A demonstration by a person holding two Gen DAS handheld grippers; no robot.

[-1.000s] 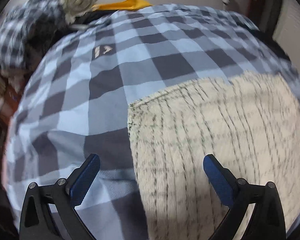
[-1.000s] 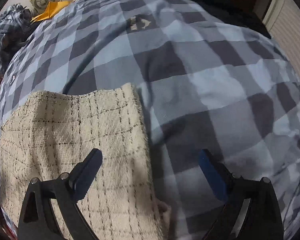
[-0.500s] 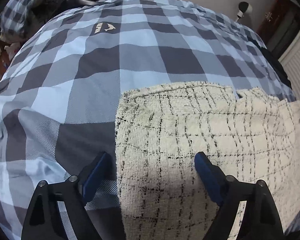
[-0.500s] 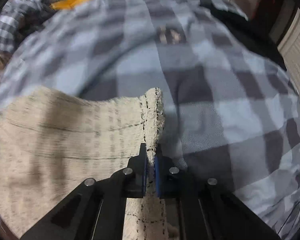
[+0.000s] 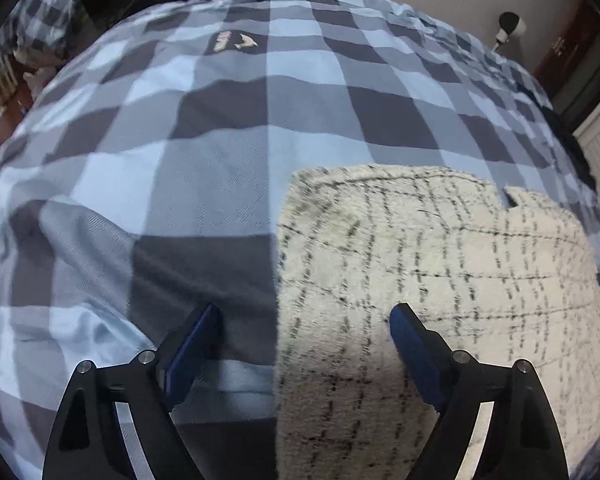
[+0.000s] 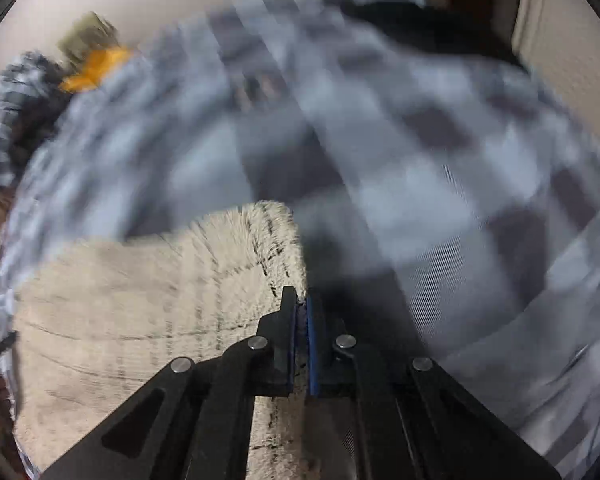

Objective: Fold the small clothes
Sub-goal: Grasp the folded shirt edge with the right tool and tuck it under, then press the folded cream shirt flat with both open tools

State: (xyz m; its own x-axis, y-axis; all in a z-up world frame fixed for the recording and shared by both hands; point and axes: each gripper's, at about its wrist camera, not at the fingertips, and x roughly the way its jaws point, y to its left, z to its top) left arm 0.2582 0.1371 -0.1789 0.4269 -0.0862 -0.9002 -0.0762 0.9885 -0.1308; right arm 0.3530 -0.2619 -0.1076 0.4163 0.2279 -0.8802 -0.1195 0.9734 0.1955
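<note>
My right claw (image 6: 300, 332) is clamped on the cream garment's (image 5: 440, 280) edge while my left claw (image 5: 304, 344) gapes wide, straddling the opposite edge.

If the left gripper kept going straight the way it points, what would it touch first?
Most likely the left edge of the cream tweed garment with thin black checks, which lies between the open left gripper's fingers on the blue-grey checked bedcover; depth is unclear.
</note>
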